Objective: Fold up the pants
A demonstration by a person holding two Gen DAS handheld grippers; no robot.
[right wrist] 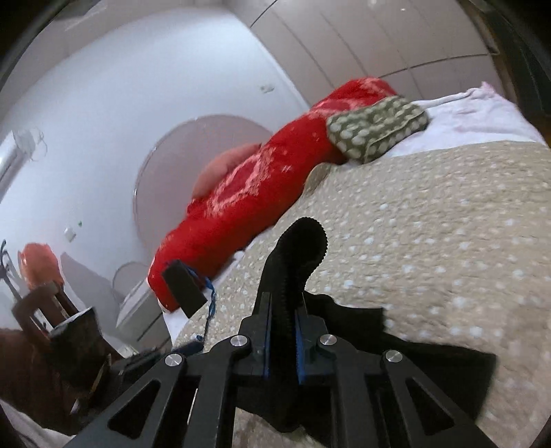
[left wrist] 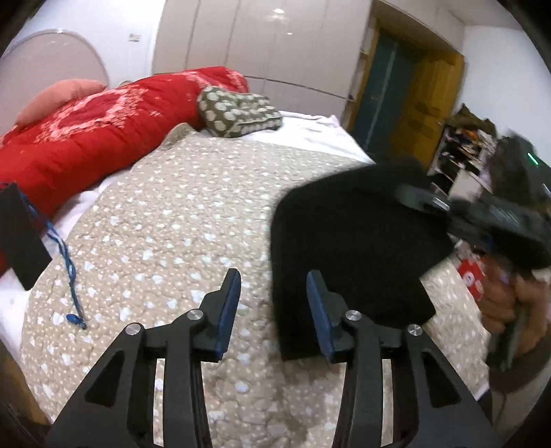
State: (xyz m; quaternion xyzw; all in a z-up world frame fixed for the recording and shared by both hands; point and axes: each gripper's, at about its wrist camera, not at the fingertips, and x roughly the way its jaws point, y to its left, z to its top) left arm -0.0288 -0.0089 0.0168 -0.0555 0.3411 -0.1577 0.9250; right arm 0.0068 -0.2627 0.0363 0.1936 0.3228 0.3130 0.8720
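Motion blurs the right tongs (left wrist: 423, 201) and the shelf clutter (left wrist: 465, 148) behind them.

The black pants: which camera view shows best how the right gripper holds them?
The right wrist view: the right gripper is shut on a ribbed edge of the black pants. The left wrist view shows them lifted, grip blurred.

indoor light, soft | ceiling-light glare on wardrobe doors (left wrist: 275, 31) | motion blur right | fisheye edges dark
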